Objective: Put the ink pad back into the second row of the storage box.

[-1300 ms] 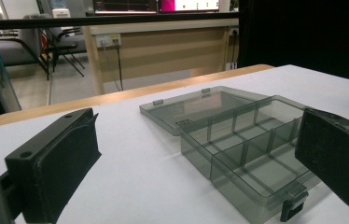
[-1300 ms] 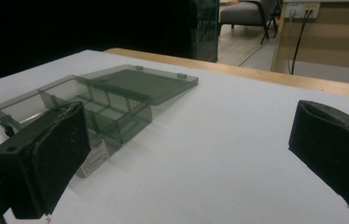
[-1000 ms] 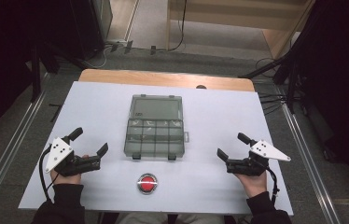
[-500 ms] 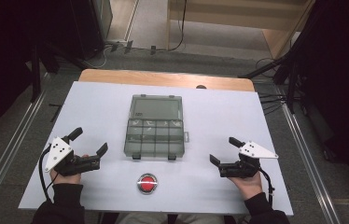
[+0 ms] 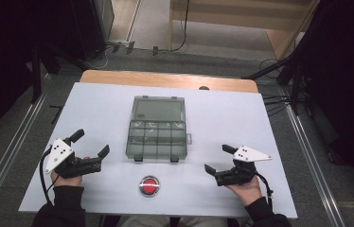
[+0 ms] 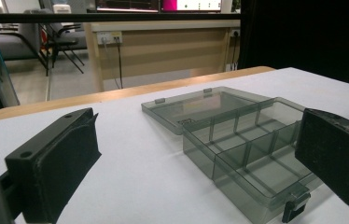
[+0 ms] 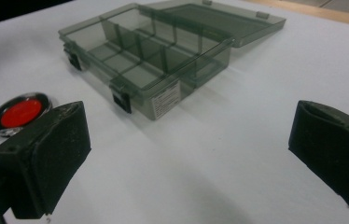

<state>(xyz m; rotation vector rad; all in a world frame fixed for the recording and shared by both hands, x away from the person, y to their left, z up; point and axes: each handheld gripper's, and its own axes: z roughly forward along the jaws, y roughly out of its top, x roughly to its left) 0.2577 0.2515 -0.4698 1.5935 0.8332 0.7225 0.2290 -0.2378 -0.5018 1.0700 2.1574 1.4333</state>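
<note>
The grey transparent compartment box [image 5: 157,128] is lying open in the middle of the white desk [image 5: 99,109], its lid folded flat behind it. The left gripper [image 5: 91,148] and the right gripper [image 5: 216,160] are resting on the desk at either side, well apart from the box, both with jaws spread wide and holding nothing. A red button [image 5: 149,184] is sitting near the front edge.

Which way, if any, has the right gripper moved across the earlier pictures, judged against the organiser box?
Yes. The right gripper has moved left, closer to the organiser box and the red button, and slightly nearer the person's table edge.
</note>
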